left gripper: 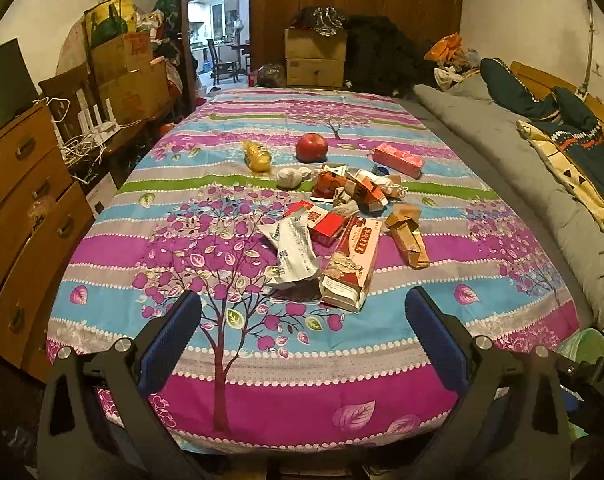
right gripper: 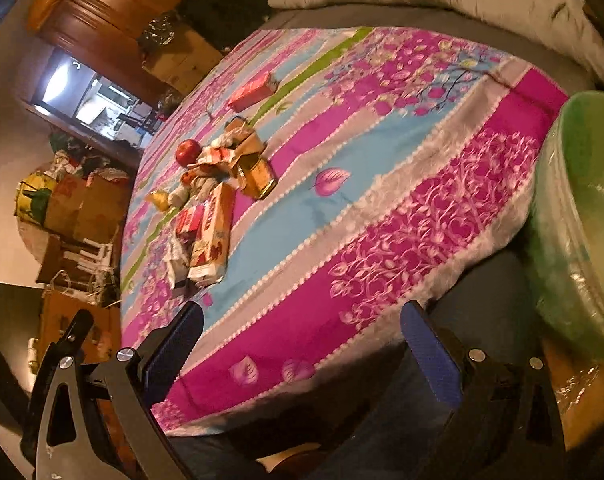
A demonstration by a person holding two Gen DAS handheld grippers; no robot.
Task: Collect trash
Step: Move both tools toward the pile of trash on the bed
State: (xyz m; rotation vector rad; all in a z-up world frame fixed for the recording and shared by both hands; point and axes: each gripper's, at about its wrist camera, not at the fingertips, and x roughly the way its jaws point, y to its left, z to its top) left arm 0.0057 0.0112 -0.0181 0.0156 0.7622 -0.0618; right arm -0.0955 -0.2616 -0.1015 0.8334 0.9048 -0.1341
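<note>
On the bed, a striped bedspread point(left gripper: 230, 360) with purple tree print carries all the litter; both views look fwd along blue-padded fingers.

Left wrist view — left claw point(left gripper: 302, 316) released, fingers wide apart, nothing between them, hovering over the near end of the bedspread. Just ahead, w/ its near end between the finger lines: a long pink-and-red carton point(left gripper: 352, 266) lying flat, touching a crumpled white wrapper point(left gripper: 292, 252) on its left. Behind these, a small red box point(left gripper: 322, 222); to the right, a brown folded carton point(left gripper: 408, 236), slightly apart. Farther back, a heap of torn orange-white cartons point(left gripper: 354, 188) and a wad of tissue point(left gripper: 292, 177). Beyond the heap: a red apple point(left gripper: 311, 147), a yellow wrapper point(left gripper: 257, 156) to its left, a pink box point(left gripper: 398, 159) to its right, each standing apart.

Right wrist view (tilted, some blur) — right claw point(right gripper: 302, 332) likewise released and empty, held over the bedspread's near corner, well apart from the litter. Same cluster visible at upper left: long carton point(right gripper: 212, 236), brown carton point(right gripper: 256, 168), apple point(right gripper: 187, 151), pink box point(right gripper: 252, 90). A green bin point(right gripper: 578, 216) w/ clear liner stands at the right edge, beside the bed.

Background, left wrist view: wooden drawers point(left gripper: 26, 208) at left, cardboard boxes point(left gripper: 316, 56) past the bed's far end, grey quilt point(left gripper: 502, 168) along the right.
</note>
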